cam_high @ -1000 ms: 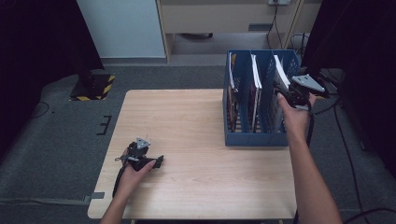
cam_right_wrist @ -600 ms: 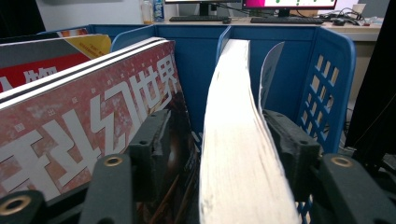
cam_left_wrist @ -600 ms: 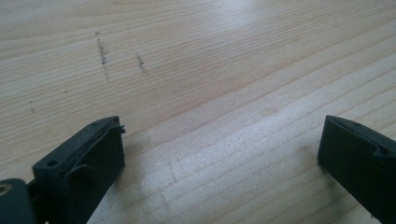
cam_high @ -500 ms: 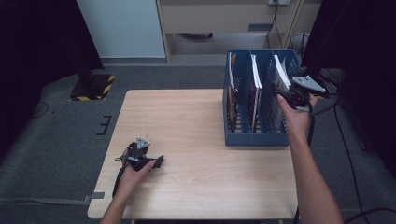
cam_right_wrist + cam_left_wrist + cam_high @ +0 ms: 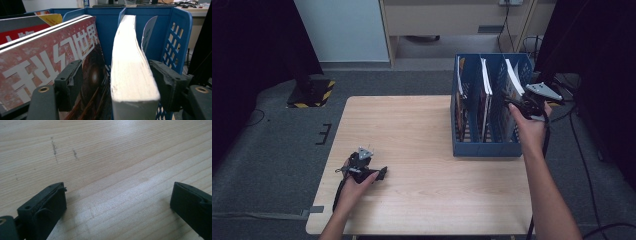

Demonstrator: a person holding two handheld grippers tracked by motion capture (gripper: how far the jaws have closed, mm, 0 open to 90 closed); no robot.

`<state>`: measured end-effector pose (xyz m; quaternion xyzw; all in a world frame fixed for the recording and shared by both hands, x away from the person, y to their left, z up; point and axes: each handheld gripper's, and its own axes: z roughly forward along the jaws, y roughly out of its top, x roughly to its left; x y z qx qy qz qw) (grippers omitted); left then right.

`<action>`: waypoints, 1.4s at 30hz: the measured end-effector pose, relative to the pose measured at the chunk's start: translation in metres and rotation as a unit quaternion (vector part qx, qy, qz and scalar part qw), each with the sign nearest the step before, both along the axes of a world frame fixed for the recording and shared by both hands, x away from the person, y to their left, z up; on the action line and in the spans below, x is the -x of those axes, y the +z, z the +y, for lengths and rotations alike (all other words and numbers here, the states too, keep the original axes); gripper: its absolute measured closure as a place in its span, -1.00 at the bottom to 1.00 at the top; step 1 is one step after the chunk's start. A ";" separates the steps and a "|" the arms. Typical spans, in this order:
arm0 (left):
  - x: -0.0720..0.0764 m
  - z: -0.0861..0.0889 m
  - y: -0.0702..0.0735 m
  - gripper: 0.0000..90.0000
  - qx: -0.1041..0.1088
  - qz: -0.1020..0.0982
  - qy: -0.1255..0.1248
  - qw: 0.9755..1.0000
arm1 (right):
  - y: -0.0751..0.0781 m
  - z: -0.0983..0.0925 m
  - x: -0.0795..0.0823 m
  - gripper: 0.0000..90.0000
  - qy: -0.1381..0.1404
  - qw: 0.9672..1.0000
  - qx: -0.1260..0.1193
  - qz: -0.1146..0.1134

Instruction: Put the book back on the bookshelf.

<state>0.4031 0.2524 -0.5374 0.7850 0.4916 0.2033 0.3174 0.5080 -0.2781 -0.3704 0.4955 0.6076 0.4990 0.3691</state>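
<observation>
A blue file rack (image 5: 484, 147) stands on the right half of the wooden table (image 5: 422, 130), with magazines and books upright in its compartments. My right gripper (image 5: 517, 104) reaches into the rightmost compartment from the right. Its jaws have just been opening and now stand to either side of a thick white-edged book (image 5: 130, 65). The left pad is clear of the book; a red magazine (image 5: 50, 55) leans behind that pad. My left gripper (image 5: 382, 173) rests on the table near the front left, jaws wide apart over bare wood (image 5: 118, 200).
The rack's perforated blue wall (image 5: 175, 32) lies just right of the book. Grey carpet surrounds the table, with a black-and-yellow striped base (image 5: 312, 92) at the back left and cables (image 5: 582, 150) on the floor at the right.
</observation>
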 end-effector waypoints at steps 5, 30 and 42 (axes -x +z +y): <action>0.000 0.000 0.000 -1.00 0.000 0.000 0.000 1.000 | -0.001 0.001 0.002 -0.46 0.008 1.000 0.006 0.009; 0.000 0.000 0.000 -1.00 0.000 0.000 0.000 1.000 | -0.018 -0.005 0.024 -0.77 0.012 0.999 0.009 0.030; 0.000 -0.001 0.000 -1.00 0.000 0.000 -0.001 1.000 | -0.025 -0.006 0.042 -0.85 0.023 0.999 0.005 0.036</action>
